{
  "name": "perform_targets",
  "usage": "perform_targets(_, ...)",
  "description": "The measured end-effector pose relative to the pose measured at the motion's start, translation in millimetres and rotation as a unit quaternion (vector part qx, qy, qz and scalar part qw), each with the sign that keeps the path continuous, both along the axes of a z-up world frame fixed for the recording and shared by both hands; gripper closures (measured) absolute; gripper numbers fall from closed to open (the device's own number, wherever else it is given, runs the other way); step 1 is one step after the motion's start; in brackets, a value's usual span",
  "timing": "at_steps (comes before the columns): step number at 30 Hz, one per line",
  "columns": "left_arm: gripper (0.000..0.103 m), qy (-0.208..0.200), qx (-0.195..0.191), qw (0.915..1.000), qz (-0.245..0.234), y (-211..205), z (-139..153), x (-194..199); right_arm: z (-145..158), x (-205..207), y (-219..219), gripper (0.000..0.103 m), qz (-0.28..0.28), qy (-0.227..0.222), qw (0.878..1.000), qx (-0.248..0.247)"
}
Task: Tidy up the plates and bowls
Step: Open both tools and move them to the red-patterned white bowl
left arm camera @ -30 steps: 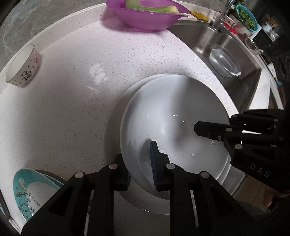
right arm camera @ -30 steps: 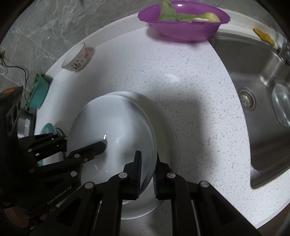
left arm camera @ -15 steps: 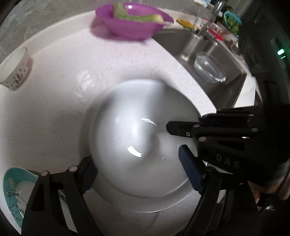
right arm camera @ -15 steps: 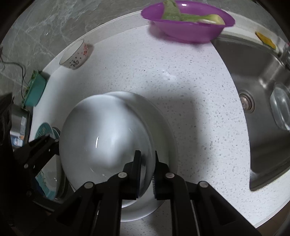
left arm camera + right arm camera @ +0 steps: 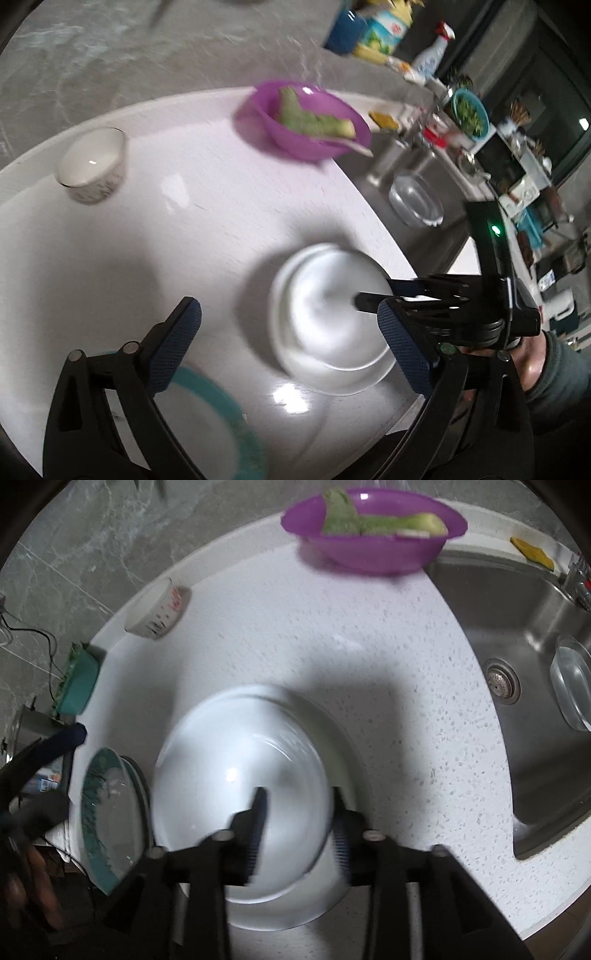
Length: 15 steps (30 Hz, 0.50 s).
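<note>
1. White bowl (image 5: pixel 240 775) sits nested on white plate (image 5: pixel 343 853) at lower centre of right view, near the worktop (image 5: pixel 295 635) front edge. Stack looks done, judging by how it lies.
2. Right claw (image 5: pixel 299 834) jaws parted, straddling the bowl's near rim; blurred, not clamped. Left claw (image 5: pixel 291 350) wide open, holding nothing.
3. Left to sort, probably: teal-rimmed plate (image 5: pixel 107 819) at lower left, small patterned cup (image 5: pixel 159 614) upper left.
4. Purple bowl (image 5: pixel 373 535) at top holds greens, sink (image 5: pixel 517 664) at right.
5. Open worktop in the middle; stack close to the front edge.
</note>
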<state>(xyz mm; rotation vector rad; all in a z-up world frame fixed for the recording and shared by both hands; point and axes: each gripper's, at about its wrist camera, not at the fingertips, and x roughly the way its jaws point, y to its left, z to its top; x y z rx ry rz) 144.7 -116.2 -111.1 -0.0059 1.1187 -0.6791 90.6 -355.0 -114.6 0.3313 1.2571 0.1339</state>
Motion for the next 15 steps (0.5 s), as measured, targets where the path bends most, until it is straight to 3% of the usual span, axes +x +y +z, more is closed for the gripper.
perform_targets(2,0.006,-0.003,-0.010,0.9997,0.022,32,13,19,19,1,-3,0.047,-0.013,-0.019,1.000,-0.002)
perform_targets(4,0.006,-0.011,0.005,0.9983,0.057,71,20,45,39,5,-9,0.046,-0.027,-0.039,0.999,0.005)
perform_targets(7,0.006,-0.019,0.018,0.9928,0.117,129,33,82,83,26,-11,0.043,-0.032,-0.091,0.995,0.019)
perform_targets(9,0.006,-0.022,0.026,0.9876,0.153,163,40,105,108,41,0,0.035,-0.020,-0.119,0.992,0.027)
perform_targets(13,0.006,-0.026,0.035,0.9848,0.168,198,42,145,134,91,42,0.033,0.025,-0.145,0.988,0.050)
perform_targets(15,0.006,-0.002,0.047,0.9865,0.157,200,27,170,132,126,71,0.032,0.057,-0.141,0.986,0.069)
